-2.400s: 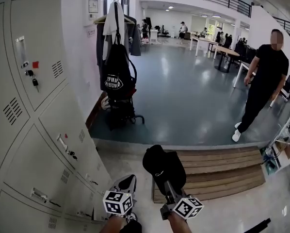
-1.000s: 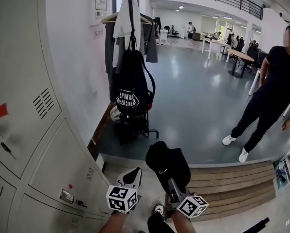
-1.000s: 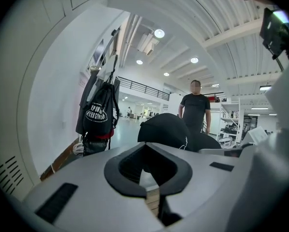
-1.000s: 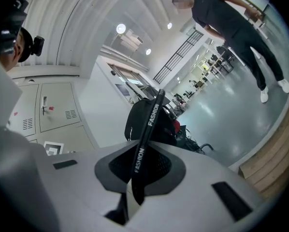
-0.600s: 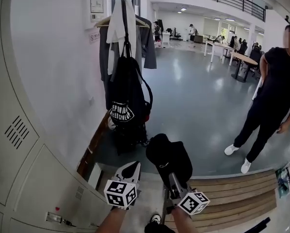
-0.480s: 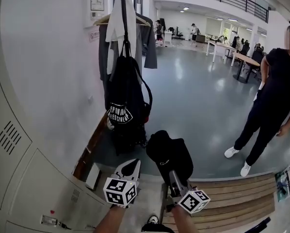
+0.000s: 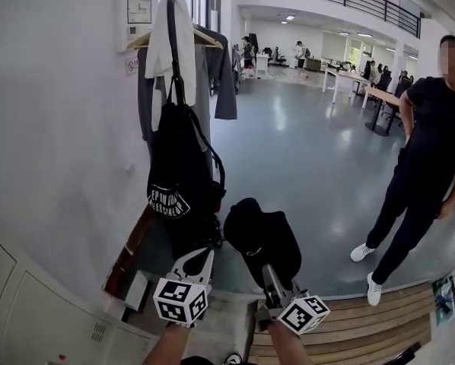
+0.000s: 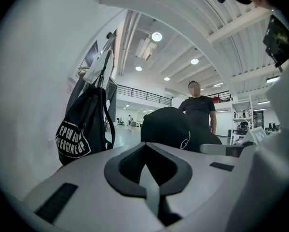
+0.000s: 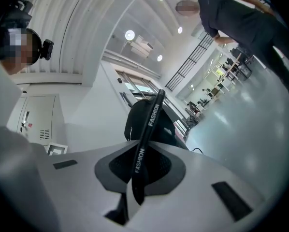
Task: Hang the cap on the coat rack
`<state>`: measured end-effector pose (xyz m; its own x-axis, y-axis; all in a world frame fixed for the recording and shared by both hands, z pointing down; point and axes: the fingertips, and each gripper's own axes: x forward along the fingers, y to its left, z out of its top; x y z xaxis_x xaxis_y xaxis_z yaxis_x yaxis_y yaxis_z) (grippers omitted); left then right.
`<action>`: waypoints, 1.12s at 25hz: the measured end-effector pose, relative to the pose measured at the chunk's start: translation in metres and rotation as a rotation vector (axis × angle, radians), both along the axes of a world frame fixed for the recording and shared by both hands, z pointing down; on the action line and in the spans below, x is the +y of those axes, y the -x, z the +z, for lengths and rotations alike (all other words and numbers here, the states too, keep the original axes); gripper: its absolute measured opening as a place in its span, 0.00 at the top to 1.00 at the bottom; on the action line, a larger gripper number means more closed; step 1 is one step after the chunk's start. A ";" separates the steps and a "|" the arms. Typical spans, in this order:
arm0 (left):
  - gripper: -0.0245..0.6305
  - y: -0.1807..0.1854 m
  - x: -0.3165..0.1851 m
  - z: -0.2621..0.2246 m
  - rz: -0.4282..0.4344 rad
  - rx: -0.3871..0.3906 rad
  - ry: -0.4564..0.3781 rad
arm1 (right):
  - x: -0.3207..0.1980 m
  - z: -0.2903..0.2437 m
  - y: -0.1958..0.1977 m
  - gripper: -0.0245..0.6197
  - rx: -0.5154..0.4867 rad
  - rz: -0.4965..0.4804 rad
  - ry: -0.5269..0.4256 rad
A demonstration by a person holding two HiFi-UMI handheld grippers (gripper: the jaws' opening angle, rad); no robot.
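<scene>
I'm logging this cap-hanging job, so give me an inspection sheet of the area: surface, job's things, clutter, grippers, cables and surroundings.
Surface: grey floor, with a wooden step at the near edge.
Job's things: black cap held in the air, not yet on the coat rack.
Clutter: clothes and a black bag hang on the rack.
Grippers: right gripper shut on the cap's strap; left gripper shut, empty.
Cables: nothing seen.
Surroundings: lockers at lower left; a person in black stands at right; tables far back.
</scene>
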<state>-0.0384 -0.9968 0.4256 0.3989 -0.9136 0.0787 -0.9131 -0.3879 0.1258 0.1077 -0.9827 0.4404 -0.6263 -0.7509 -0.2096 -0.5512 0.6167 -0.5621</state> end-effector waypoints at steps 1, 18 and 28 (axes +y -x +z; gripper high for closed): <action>0.96 -0.001 -0.005 -0.002 -0.001 -0.001 0.001 | -0.006 -0.003 -0.001 0.93 -0.006 -0.004 -0.007; 0.96 0.037 -0.074 -0.064 -0.026 -0.062 -0.081 | -0.085 -0.097 0.054 0.93 -0.065 -0.102 -0.207; 0.96 0.101 -0.147 -0.146 -0.086 -0.105 -0.233 | -0.169 -0.189 0.123 0.93 -0.132 -0.148 -0.386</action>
<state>-0.1396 -1.1436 0.2797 0.3196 -0.9422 -0.1005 -0.9473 -0.3155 -0.0548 -0.0153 -1.1515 0.2517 -0.6703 -0.5059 -0.5429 -0.3795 0.8624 -0.3350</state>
